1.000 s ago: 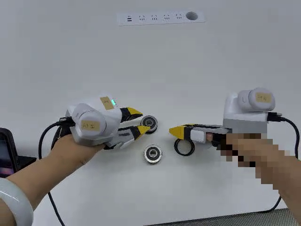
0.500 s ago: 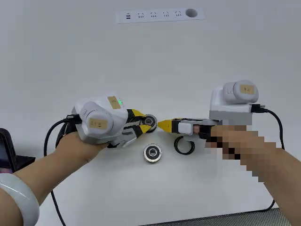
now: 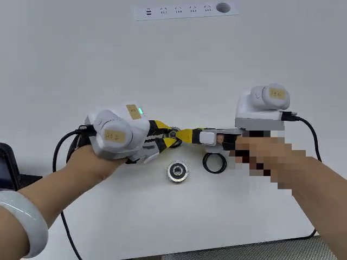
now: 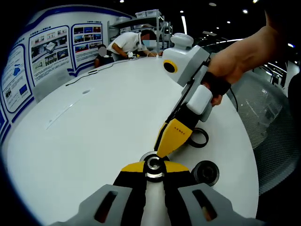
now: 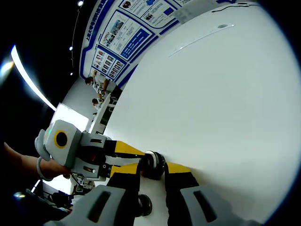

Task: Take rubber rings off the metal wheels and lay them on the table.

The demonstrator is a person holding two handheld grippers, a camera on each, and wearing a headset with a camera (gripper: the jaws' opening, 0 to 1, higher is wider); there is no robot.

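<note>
While the left claw point(image 3: 166, 134) and right claw point(image 3: 183, 135) pinch 1 metal wheel point(image 4: 154, 165), posters point(image 4: 47, 47) flank the white table point(image 3: 162, 65).

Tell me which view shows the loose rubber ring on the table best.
The head view: the rubber ring lies flat and whole beside the free wheel. The left gripper view shows it at a low angle, partly hidden behind the right gripper.
</note>
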